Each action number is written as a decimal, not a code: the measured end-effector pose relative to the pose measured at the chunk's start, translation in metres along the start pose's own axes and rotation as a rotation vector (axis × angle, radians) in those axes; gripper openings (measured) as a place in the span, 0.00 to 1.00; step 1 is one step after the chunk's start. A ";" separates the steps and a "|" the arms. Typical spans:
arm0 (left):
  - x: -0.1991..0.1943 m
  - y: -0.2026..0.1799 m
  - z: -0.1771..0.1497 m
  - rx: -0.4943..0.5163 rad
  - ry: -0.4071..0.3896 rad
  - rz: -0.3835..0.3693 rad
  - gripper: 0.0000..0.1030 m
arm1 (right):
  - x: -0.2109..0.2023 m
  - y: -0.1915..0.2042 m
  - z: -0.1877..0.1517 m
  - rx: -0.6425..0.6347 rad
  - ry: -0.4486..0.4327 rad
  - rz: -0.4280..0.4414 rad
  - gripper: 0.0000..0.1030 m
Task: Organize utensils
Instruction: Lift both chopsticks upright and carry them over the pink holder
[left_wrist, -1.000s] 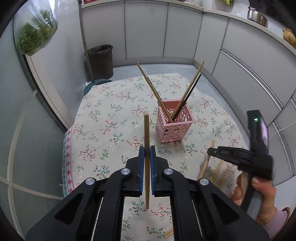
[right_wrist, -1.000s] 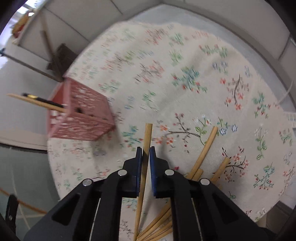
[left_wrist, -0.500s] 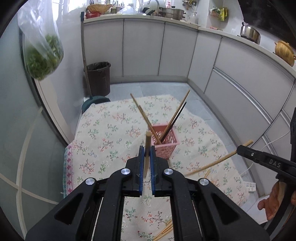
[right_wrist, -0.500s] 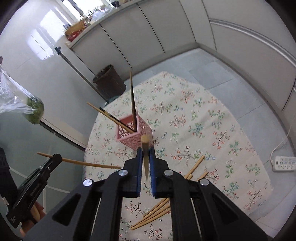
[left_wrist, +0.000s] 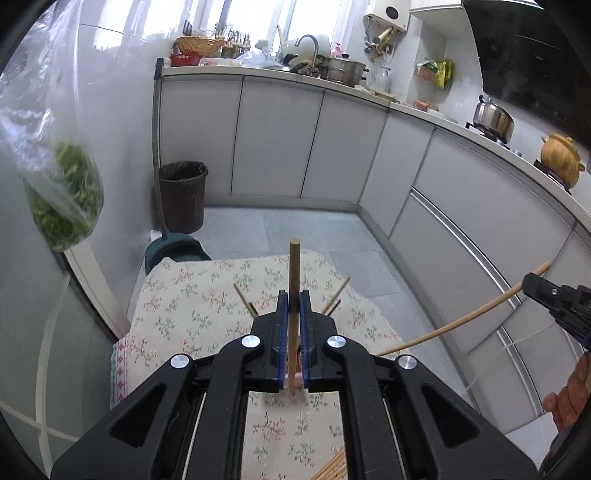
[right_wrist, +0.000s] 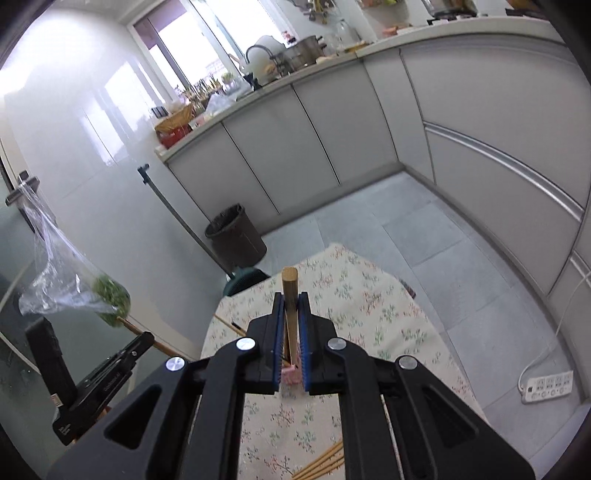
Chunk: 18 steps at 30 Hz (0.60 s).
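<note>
My left gripper (left_wrist: 294, 299) is shut on a wooden chopstick (left_wrist: 294, 273) that stands upright between the pads. My right gripper (right_wrist: 290, 299) is shut on another wooden chopstick (right_wrist: 289, 295), also upright; it shows in the left wrist view (left_wrist: 458, 319) as a long slanted stick. Both are held high above the table with the floral cloth (left_wrist: 192, 302). The pink utensil basket (right_wrist: 291, 376) is mostly hidden behind the jaws; only chopstick tips (left_wrist: 242, 293) poke out. Loose chopsticks (right_wrist: 321, 461) lie on the cloth near the front.
A dark bin (left_wrist: 183, 195) and a broom handle (right_wrist: 184, 225) stand by the cabinets beyond the table. A bag of greens (left_wrist: 64, 199) hangs at the left. A power strip (right_wrist: 548, 386) lies on the floor at the right. The left gripper's body (right_wrist: 92, 384) shows at lower left.
Both grippers have risen and tilted up, each still holding its chopstick. The basket has dropped out of sight behind the jaws and the kitchen counter has come into view.
</note>
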<state>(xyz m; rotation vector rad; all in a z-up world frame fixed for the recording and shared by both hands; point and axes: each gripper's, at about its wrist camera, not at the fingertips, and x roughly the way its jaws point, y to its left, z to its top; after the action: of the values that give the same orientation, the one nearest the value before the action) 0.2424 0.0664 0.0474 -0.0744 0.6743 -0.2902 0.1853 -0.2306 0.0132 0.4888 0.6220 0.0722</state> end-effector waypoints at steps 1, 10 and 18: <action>0.005 -0.001 0.003 -0.002 0.005 0.001 0.05 | -0.002 0.002 0.004 -0.002 -0.006 0.001 0.07; 0.073 0.009 0.002 -0.053 0.093 0.022 0.06 | 0.030 0.011 0.020 -0.008 0.016 0.025 0.07; 0.061 0.040 -0.021 -0.175 0.085 0.030 0.36 | 0.069 0.020 0.010 -0.022 0.066 0.012 0.07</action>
<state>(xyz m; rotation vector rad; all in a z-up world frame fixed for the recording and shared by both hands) 0.2842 0.0872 -0.0124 -0.2195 0.7842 -0.2065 0.2494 -0.2024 -0.0078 0.4705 0.6820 0.1064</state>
